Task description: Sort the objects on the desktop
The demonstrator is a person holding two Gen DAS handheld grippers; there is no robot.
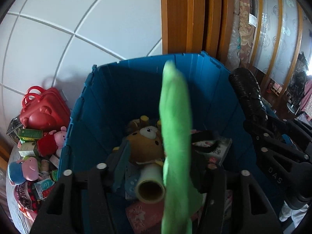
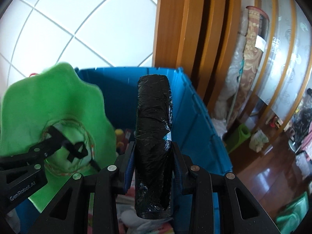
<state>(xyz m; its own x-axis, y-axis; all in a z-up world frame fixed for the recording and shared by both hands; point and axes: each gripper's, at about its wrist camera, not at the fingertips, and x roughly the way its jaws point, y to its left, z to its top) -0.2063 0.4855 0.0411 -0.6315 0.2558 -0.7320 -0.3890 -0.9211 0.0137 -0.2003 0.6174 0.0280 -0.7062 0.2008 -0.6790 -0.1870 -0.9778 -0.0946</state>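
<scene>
Left gripper [image 1: 175, 175]: closed on a green plush toy [image 1: 175, 126], above the blue bin [image 1: 120, 89].
Right gripper [image 2: 153, 156]: clamps a black bag roll [image 2: 153, 126], bin at 12 o'clock.

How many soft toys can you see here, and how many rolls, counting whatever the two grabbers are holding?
Soft toys: 4 (brown bear in the blue bin, two pig toys outside it, green plush in the left gripper)
Rolls: 2 (black roll in the right gripper, clear film roll in the bin)
Total: 6
</scene>
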